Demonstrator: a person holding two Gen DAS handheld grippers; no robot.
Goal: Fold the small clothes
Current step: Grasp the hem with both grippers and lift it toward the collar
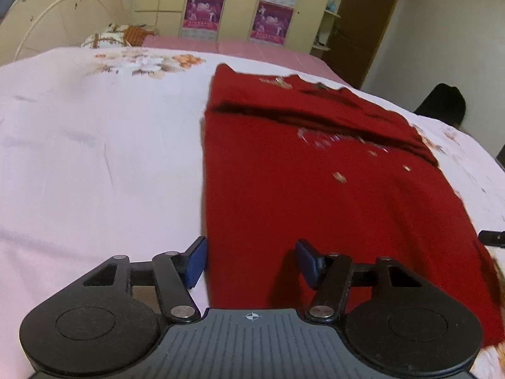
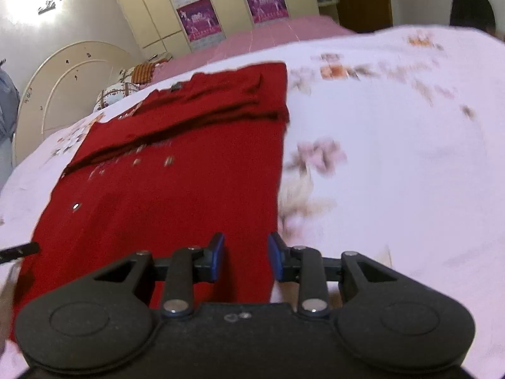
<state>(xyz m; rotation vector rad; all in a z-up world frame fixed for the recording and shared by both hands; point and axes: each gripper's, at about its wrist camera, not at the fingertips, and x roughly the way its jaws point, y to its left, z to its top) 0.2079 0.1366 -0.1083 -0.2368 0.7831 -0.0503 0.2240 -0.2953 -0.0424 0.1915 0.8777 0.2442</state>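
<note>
A dark red knitted garment with small shiny studs (image 1: 331, 195) lies flat on a pale pink bedspread printed with brown and orange flowers (image 1: 94, 158), already partly folded: a band of its far end is doubled back over the body, making a dark crease that runs across the cloth. Its long axis runs away from both cameras, from the near hem toward the far folded end. The left gripper (image 1: 251, 260) sits over the near left corner of the garment, with its left blue pad (image 1: 195, 260) just off the cloth edge over the bedspread and its right pad above the red fabric. Its jaws stand apart, and nothing is pinched between them. The right gripper (image 2: 246, 260) mirrors this at the near right corner, its right blue pad (image 2: 277, 260) at or just past the cloth edge; its jaws are narrower but also apart, with only red cloth showing through the gap and none seen caught. So each claw straddles one long side edge at the near hem, and the garment stretches straight ahead of both. The likely next step is to take the near corners and carry them forward along that axis toward the crease. Each hand is nearest its own corner, so neither needs to cross.
</note>
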